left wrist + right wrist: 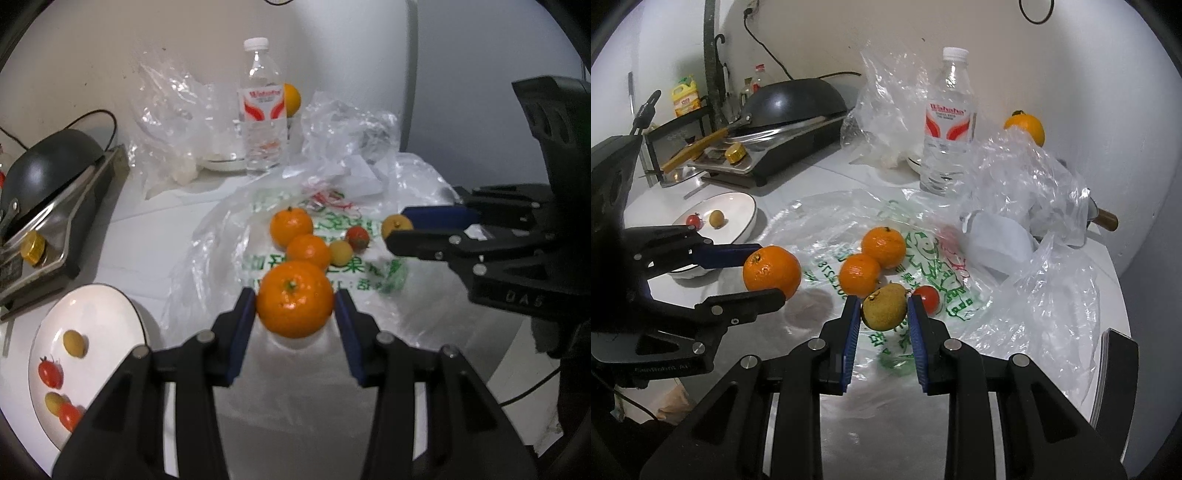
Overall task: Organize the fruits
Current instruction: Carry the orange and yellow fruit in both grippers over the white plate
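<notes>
One orange (294, 299) between left tongs (295, 308)

Black hand-held gripper (295, 306), blue finger pads (242, 332), silver pivot screws, embossed lettering

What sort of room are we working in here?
Most likely a small home kitchen: a black wok sits on a countertop stove, a yellow oil bottle stands on a rack behind, and a white plate holds fruit.

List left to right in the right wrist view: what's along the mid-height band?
White plate → large orange mandarin held in the left gripper → two orange mandarins on the bag → red cherry tomato → crumpled clear plastic bag.
</notes>
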A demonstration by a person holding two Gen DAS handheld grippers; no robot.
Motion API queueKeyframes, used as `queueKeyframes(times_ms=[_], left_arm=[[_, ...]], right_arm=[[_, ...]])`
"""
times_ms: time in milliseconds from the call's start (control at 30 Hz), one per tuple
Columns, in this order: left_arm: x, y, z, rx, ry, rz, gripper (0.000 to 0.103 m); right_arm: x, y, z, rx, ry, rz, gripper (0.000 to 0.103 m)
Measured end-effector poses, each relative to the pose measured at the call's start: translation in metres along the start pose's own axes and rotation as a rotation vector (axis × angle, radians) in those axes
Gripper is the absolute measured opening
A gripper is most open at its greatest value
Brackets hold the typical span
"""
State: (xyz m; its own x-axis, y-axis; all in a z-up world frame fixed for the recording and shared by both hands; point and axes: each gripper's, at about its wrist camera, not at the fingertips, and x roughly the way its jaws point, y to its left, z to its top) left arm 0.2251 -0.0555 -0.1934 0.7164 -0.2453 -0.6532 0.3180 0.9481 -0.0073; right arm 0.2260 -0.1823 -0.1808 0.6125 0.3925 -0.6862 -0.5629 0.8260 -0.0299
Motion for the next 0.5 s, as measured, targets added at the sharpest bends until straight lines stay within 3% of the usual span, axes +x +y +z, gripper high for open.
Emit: queueKeyframes(times_ms=[500], left_arm=[[-0.032, 0.004, -0.014, -0.005, -0.035, 0.009, 0.045]], right_arm=[[-0.018, 0.029, 0.001, -0.024, -0.026, 0.003, 0.028]])
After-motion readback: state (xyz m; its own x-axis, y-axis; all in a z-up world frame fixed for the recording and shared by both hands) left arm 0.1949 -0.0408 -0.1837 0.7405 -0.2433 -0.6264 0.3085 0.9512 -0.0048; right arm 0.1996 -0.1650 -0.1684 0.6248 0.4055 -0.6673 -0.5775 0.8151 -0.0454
